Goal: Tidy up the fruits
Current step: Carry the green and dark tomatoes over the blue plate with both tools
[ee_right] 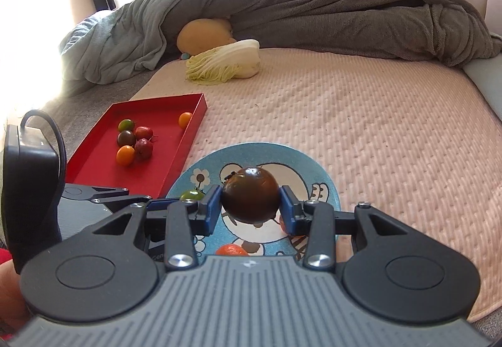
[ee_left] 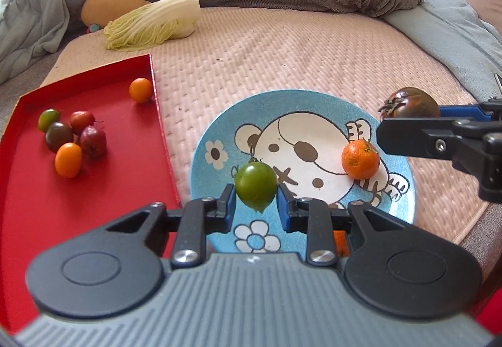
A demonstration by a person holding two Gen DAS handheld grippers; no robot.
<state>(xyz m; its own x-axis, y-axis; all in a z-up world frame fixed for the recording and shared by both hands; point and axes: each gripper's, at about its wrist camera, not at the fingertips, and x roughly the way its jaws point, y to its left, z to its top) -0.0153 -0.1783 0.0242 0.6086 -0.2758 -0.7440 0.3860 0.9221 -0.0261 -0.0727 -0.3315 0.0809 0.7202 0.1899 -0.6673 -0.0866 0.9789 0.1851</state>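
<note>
Hanging over the cartoon plate (ee_left: pixel 404 187), the small green tomato (ee_left: pixel 256 185) sits pinched across its middle in the left gripper (ee_left: pixel 255 206) jaws; right gripper (ee_right: pixel 251 206) jaws clamp a dark tomato (ee_right: pixel 250 194) likewise. Both look light, smooth-skinned, easily bruised, so gentle pressure suits.

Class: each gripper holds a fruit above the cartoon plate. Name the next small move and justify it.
Probably lower the left gripper and set its green tomato on the blue plate: it hangs over bare plate, clear of the tangerine. The right gripper grips a dark tomato.
</note>
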